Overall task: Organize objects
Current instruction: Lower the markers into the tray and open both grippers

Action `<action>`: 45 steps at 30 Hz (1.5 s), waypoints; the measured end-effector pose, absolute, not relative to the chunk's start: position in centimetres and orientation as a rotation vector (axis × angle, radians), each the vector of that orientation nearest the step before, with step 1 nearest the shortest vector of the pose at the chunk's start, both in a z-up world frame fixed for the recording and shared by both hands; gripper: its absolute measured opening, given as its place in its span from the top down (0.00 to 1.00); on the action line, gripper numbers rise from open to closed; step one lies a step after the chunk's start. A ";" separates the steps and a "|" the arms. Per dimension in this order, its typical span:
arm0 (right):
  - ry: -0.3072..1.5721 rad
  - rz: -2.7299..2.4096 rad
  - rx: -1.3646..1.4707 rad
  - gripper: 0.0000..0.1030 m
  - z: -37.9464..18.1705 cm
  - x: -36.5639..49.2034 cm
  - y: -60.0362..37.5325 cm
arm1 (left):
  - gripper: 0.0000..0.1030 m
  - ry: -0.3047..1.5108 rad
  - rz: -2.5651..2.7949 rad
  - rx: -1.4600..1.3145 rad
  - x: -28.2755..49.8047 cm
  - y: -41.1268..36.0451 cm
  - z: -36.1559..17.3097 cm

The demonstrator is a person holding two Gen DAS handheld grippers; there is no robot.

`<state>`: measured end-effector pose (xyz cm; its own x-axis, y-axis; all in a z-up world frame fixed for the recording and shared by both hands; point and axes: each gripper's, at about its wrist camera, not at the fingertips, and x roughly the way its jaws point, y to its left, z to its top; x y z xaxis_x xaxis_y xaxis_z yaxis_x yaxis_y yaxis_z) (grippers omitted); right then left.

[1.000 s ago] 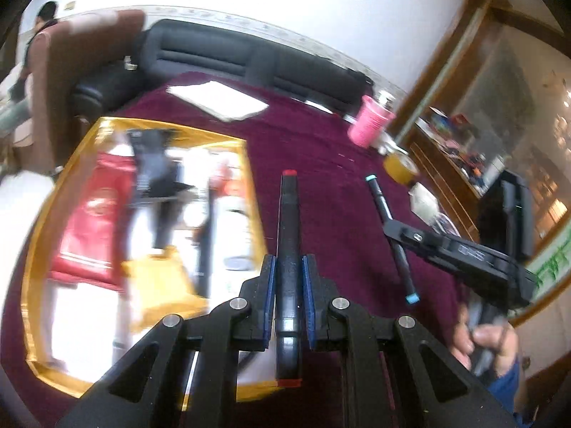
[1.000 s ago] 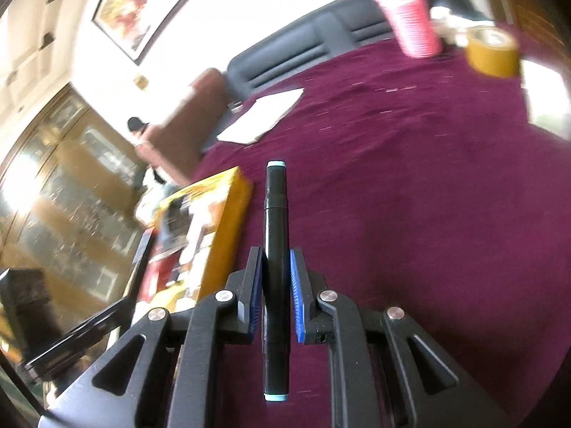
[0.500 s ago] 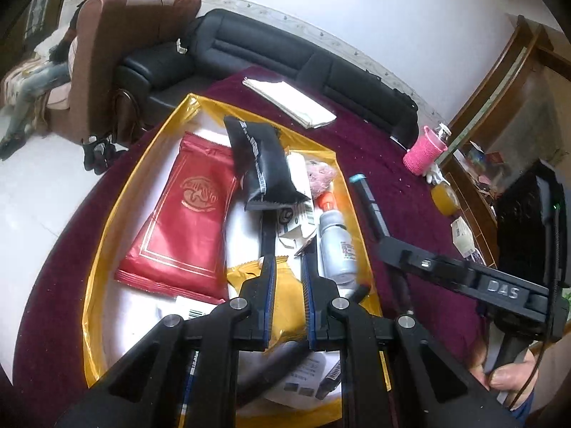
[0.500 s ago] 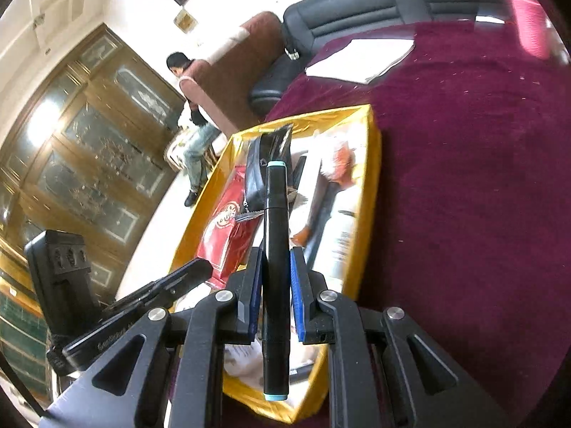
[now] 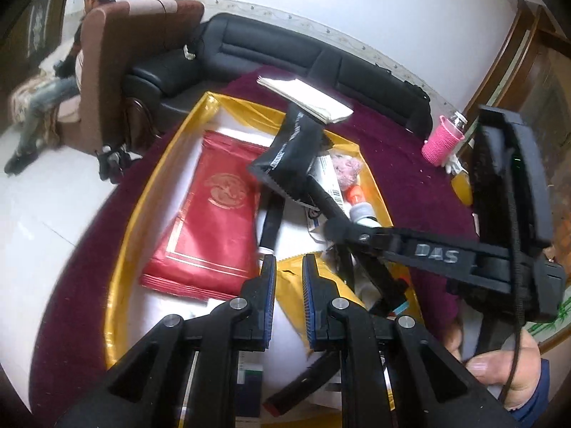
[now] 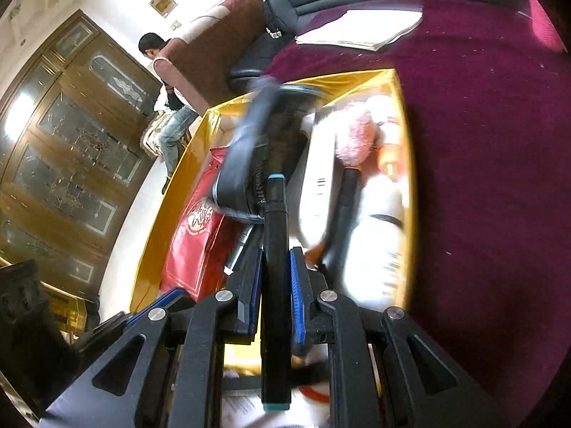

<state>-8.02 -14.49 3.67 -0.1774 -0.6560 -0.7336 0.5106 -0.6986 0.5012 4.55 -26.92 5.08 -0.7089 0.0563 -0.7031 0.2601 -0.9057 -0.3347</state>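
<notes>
**Teal-capped marker to be laid in the gold tray**

The right gripper [image 6: 274, 281] is clamped on the teal-capped marker [image 6: 274, 267], held over the near end of the gold tray [image 5: 150, 192]. The left gripper [image 5: 288, 297] hangs empty, fingers apart. The marker is best lowered flat beside the red packet [image 5: 214, 228], then released, short of the black pouch [image 5: 289, 157] farther in.

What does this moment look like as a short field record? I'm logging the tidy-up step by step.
left gripper: open, nothing between its fingers, above the tray
right gripper: shut on teal-capped marker, over the tray
gold tray: on the maroon tablecloth
tray contents: red packet, black pouch, yellow packet, white bottle, red-tipped marker
outside the tray: folded papers, pink cup
</notes>
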 end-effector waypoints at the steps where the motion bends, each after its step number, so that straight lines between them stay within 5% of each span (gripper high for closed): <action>1: -0.178 -1.943 1.320 0.88 3.4 -8.1 -15.0 | 0.89 0.628 -2.729 1.137 4.7 -26.9 5.1; 45: 0.076 -2.006 1.347 0.87 3.2 -8.1 -19.4 | 0.89 0.435 -2.667 1.054 6.3 -26.7 5.3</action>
<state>-8.13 -19.44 3.23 -0.2059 -0.5193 -0.8294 0.5806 -0.7471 0.3236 6.25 -26.69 5.33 -0.7106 -0.1122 -0.6945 0.3271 -0.9267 -0.1850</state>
